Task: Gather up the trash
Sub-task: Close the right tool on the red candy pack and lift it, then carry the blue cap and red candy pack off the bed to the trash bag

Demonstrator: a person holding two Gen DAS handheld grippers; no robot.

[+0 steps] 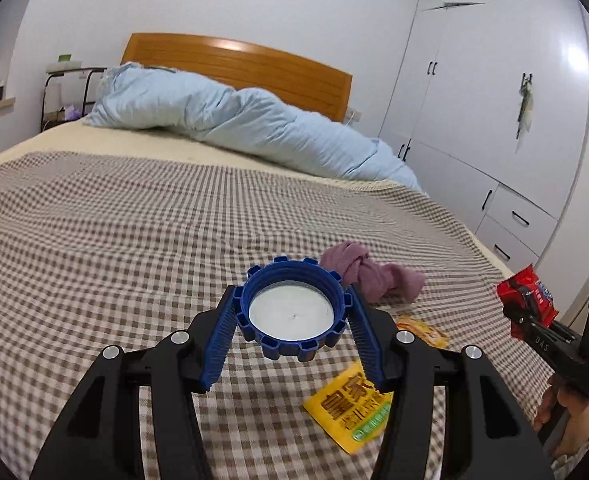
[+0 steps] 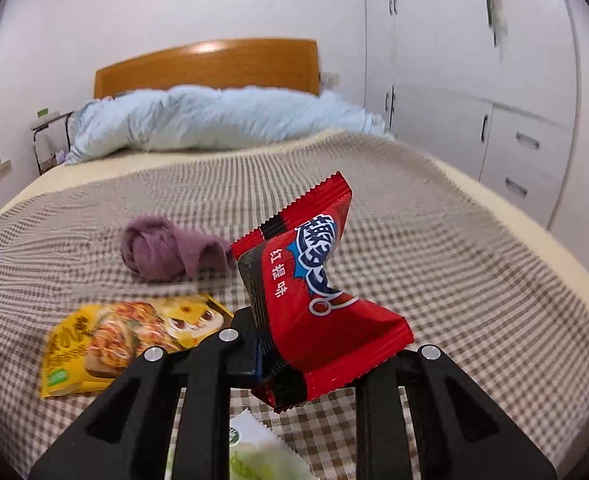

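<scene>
My left gripper [image 1: 292, 306] is shut on a blue ribbed bottle cap [image 1: 294, 336] with a white liner, held above the checked bedspread [image 1: 114, 232]. My right gripper [image 2: 290, 354] is shut on a crumpled red snack wrapper [image 2: 314, 292], lifted off the bed; its right fingertip is hidden behind the wrapper. From the left wrist view, the right gripper [image 1: 524, 314] and the red wrapper [image 1: 528, 294] appear at the far right. On the bedspread lie a yellow snack packet [image 1: 350, 412] [image 2: 126, 336], a small orange sachet [image 1: 422, 330] and a white-green wrapper [image 2: 262, 452].
A knotted purple cloth [image 1: 370, 276] [image 2: 170, 252] lies mid-bed. A pale blue duvet [image 1: 214, 112] is bunched by the wooden headboard [image 1: 254, 60]. White wardrobes [image 1: 494, 100] run along the right; a bedside stand [image 1: 66, 80] is at the far left. A hand [image 1: 570, 412] grips the right handle.
</scene>
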